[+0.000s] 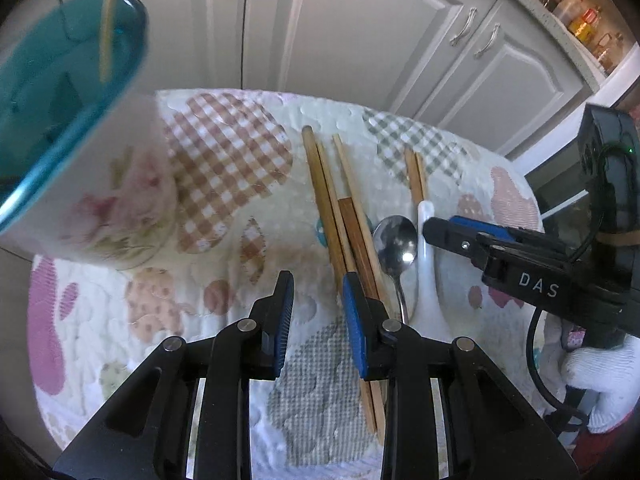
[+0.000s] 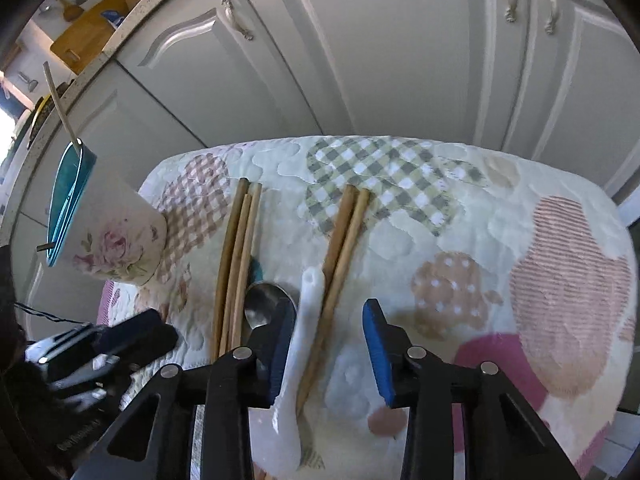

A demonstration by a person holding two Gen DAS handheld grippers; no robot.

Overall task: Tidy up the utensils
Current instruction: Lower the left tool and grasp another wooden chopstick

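A floral cup with a teal inside point(image 1: 92, 184) stands at the table's left and holds one thin chopstick point(image 1: 108, 28); it also shows in the right wrist view point(image 2: 116, 240). Wooden chopsticks point(image 1: 336, 220) lie in a bunch at the middle, a second pair point(image 2: 344, 240) to their right. A metal spoon point(image 1: 396, 244) and a white ceramic spoon point(image 2: 304, 320) lie between them. My left gripper point(image 1: 318, 312) is open and empty, just left of the chopstick bunch. My right gripper point(image 2: 328, 348) is open, low over the white spoon and the second pair, which lie between its jaws.
The round table has a quilted patchwork cloth point(image 2: 520, 264). Grey cabinet doors point(image 1: 360, 32) stand close behind it. A counter with jars point(image 1: 580, 12) is at the far right, a cutting board point(image 2: 88, 32) on the counter at the far left.
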